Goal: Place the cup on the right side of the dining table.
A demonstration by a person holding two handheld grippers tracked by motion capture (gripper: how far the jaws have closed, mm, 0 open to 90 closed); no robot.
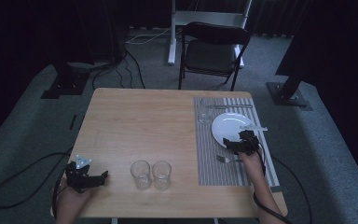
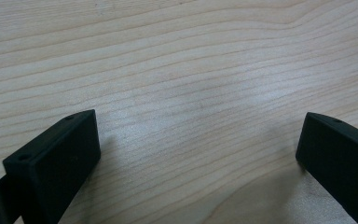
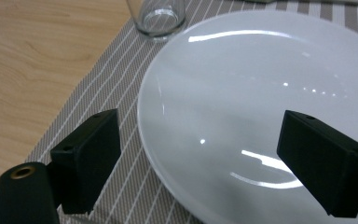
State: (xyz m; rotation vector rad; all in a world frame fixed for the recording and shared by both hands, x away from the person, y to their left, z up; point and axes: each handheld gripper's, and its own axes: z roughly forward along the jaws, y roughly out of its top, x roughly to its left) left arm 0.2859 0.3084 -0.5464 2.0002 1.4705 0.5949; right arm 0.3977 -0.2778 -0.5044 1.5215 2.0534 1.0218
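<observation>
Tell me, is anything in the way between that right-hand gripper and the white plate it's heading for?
Nothing visible. The right gripper hovers with open, empty jaws right over the near edge of the white plate. The glass stands beyond the plate's far rim, and the fork lies on the striped placemat beside the hand, both off its path.

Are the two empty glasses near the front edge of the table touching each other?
Cannot tell. In the high view the left glass and the right glass stand side by side on the table, very close, but the dim picture shows neither a clear gap nor clear contact.
</observation>
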